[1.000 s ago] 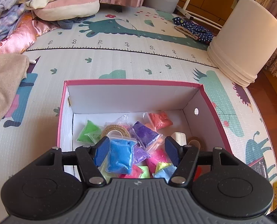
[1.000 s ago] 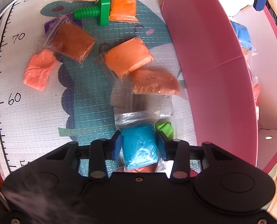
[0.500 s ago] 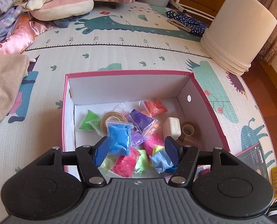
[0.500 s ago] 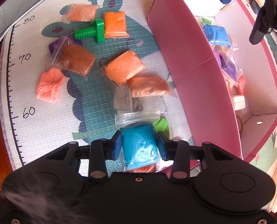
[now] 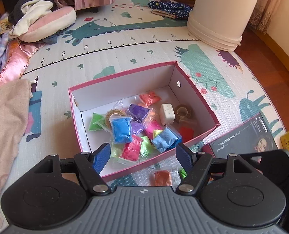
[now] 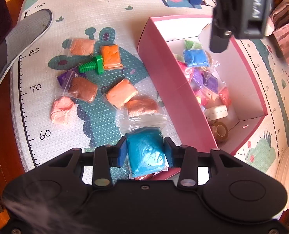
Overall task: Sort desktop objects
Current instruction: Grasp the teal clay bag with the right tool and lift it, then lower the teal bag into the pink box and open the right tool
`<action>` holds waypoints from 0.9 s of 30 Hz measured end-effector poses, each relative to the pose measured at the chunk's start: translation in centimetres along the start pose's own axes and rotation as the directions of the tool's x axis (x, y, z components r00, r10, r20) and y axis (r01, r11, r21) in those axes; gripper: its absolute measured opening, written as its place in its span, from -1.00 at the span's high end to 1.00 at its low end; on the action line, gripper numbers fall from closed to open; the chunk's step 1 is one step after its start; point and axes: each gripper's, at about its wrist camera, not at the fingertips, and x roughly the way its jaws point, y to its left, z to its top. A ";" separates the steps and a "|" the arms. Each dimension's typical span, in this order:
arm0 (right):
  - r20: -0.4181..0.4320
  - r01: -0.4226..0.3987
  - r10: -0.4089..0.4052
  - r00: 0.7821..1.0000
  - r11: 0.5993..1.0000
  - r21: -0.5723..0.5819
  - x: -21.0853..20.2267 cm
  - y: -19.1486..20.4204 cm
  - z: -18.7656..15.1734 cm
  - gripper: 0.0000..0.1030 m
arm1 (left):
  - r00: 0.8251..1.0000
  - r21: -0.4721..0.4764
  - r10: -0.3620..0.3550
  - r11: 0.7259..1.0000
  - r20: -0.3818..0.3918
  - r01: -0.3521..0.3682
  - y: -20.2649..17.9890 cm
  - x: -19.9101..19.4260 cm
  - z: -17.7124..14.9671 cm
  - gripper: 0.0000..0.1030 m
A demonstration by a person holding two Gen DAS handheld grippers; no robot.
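Observation:
A pink box (image 5: pixel 125 72) (image 6: pixel 175 89) stands on the play mat, holding several coloured clay bags, a white charger (image 5: pixel 166 114) and tape rolls. My left gripper (image 5: pixel 142 155) is open and empty, raised above the box's near edge. My right gripper (image 6: pixel 145 152) is shut on a blue clay bag (image 6: pixel 146 154), held above the mat left of the box. On the mat lie several orange and brown clay bags (image 6: pixel 122 95) and a green toy bolt (image 6: pixel 91 65).
A white bucket (image 5: pixel 224 13) stands at the far right. A cushion (image 5: pixel 49 25) and clothes lie at the left, a beige cloth (image 5: pixel 6 117) near the box. A dark booklet (image 5: pixel 245 138) lies right of the box. A grey slipper (image 6: pixel 18 44) lies at the mat edge.
My left gripper rose and drew back from the box, leaving a blue bag inside. My right gripper lifted higher with its blue bag still held.

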 end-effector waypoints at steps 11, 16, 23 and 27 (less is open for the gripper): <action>0.065 0.058 -0.065 0.996 0.992 0.108 -4.0 -2.7 0.0 0.24 | 0.994 0.165 0.039 0.986 -0.107 -0.021 -1.0 -5.1 -2.9 -0.42; 0.103 0.071 -0.087 0.991 0.986 0.151 -4.7 -4.2 0.9 0.24 | 0.990 0.244 0.052 0.970 -0.130 -0.019 -2.9 -7.2 -6.1 -0.54; 0.123 0.092 -0.127 0.984 0.961 0.259 -3.6 -7.0 2.5 0.24 | 0.990 0.257 -0.004 0.966 -0.142 0.041 -5.3 -7.8 -10.1 -0.55; 0.124 0.081 -0.135 0.983 0.927 0.367 -2.1 -9.1 2.9 0.24 | 0.982 0.294 -0.009 0.953 -0.189 0.066 -6.8 -5.8 -12.1 -0.55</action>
